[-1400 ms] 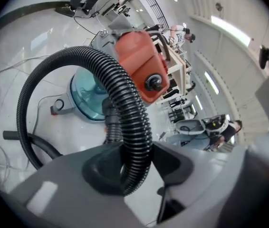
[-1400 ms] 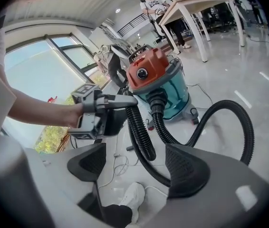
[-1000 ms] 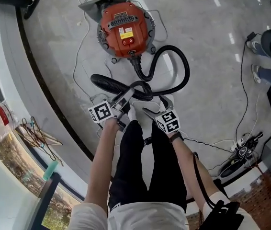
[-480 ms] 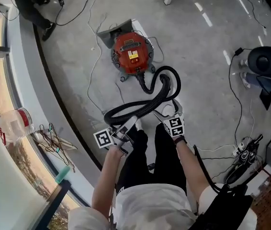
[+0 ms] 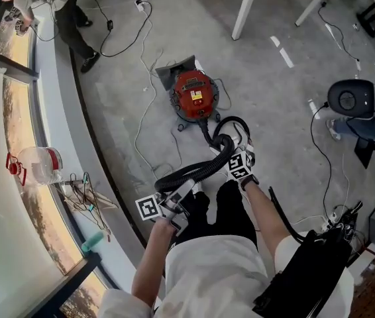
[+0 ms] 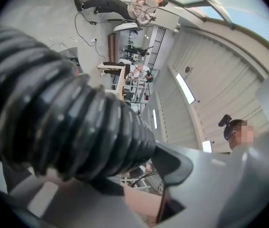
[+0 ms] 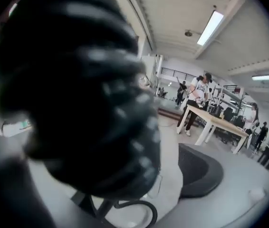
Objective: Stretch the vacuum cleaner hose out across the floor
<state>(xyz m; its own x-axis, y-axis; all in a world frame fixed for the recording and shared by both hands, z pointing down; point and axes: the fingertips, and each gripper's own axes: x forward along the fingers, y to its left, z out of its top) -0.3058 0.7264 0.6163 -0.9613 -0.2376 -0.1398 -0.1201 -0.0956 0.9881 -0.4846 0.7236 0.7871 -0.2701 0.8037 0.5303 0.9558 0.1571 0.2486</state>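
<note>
The red vacuum cleaner [image 5: 195,97] stands on the grey floor. Its black ribbed hose [image 5: 204,167] makes a small loop by the machine, then runs down-left to my grippers. My left gripper [image 5: 171,201] is shut on the hose near its free end. In the left gripper view the hose [image 6: 68,122] fills the space between the jaws of the left gripper [image 6: 106,179]. My right gripper [image 5: 232,150] sits further up the hose by the loop, and its jaws are opening. There the hose [image 7: 77,103] lies between the jaws, apart from the right pad [image 7: 203,175].
A person [image 5: 75,18] stands at the top left by the window ledge [image 5: 61,131], which carries a plastic bottle [image 5: 42,164] and hangers [image 5: 85,194]. White table legs [image 5: 240,12] stand at the top. Cables [image 5: 144,111] cross the floor. A black chair [image 5: 356,101] is at the right.
The vacuum cleaner now lies farther from me. The hose's wide coil has drawn out into a longer run with a small loop. The left gripper keeps its hold.
</note>
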